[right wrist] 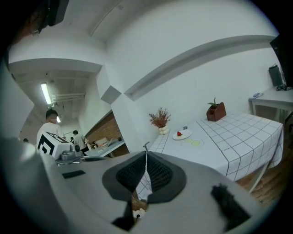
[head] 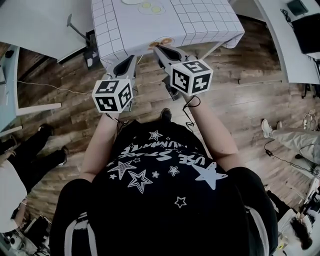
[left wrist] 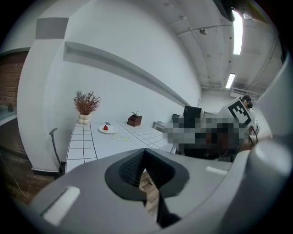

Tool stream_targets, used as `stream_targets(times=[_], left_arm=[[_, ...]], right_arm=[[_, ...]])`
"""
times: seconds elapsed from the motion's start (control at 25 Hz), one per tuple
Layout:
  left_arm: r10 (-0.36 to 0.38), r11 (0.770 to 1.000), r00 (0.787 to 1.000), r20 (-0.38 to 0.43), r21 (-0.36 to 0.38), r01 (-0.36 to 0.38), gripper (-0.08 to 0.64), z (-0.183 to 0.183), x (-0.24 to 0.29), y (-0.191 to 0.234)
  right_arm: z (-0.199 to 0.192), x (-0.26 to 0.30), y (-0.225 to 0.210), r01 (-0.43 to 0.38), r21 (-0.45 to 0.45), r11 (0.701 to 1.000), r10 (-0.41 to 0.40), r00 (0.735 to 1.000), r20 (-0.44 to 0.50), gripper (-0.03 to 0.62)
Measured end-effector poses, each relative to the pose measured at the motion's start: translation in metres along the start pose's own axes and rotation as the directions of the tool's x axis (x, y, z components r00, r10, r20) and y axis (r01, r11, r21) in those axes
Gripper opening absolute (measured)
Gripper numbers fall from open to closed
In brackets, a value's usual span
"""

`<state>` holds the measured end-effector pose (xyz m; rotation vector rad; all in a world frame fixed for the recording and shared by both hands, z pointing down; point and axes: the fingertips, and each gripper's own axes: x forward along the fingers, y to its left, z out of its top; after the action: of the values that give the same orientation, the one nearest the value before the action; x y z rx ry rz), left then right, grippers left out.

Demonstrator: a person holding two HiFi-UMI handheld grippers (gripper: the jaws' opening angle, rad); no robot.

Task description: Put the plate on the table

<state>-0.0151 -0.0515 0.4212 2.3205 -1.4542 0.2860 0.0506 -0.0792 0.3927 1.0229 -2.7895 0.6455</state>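
Observation:
A white plate [right wrist: 181, 134] carrying a small red piece lies on the far part of the checked-cloth table [right wrist: 238, 137]. The plate [left wrist: 108, 129] also shows in the left gripper view, and at the top edge of the head view as the plate [head: 132, 1]. Both grippers hover side by side over the floor just short of the table [head: 200, 20]. My left gripper [head: 131, 58] [left wrist: 145, 157] is shut with nothing between its pads. My right gripper [head: 156, 48] [right wrist: 146, 160] is shut too. A small round orange-brown thing [head: 161, 41] sits at its tip; I cannot tell whether it is held.
Pale yellow-green discs [head: 150, 7] lie near the plate. A vase of dried twigs [right wrist: 160, 121] and a brown planter box [right wrist: 216, 111] stand at the table's far end. Other tables stand left [head: 35, 25] and right [head: 290, 40]. Bystanders' legs [head: 30, 145] [head: 290, 135] flank me on the wooden floor.

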Motion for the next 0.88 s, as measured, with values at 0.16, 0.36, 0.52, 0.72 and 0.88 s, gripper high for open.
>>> stream_targets(times=[0.16,0.36,0.52,0.72,0.88], left_arm=[[-0.029,0.999,1.0,0.009,0.023,0.029,0.009,0.0,-0.026,0.011],[-0.031,0.998,0.999,0.026,0.046,0.03,0.009,0.004,-0.06,0.033],[-0.041,0.998,0.998,0.047,0.055,0.038,0.009,0.009,-0.087,0.045],[-0.07,0.997,0.996,0.051,0.033,0.068,0.009,-0.012,-0.121,0.067],[-0.086,0.996,0.995,0.058,0.037,0.084,0.009,-0.021,-0.153,0.071]], right_arm=[[-0.005,0.009,0.032,0.019,-0.041,0.999,-0.019,1.0,-0.001,0.015],[-0.014,0.021,0.074,0.042,-0.077,0.996,-0.043,0.999,-0.013,0.015],[-0.016,0.024,0.101,0.072,-0.11,0.991,-0.074,0.997,-0.02,0.015],[-0.032,0.031,0.136,0.116,-0.142,0.983,-0.12,0.992,-0.024,0.014],[-0.042,0.023,0.17,0.135,-0.153,0.979,-0.139,0.99,-0.019,0.014]])
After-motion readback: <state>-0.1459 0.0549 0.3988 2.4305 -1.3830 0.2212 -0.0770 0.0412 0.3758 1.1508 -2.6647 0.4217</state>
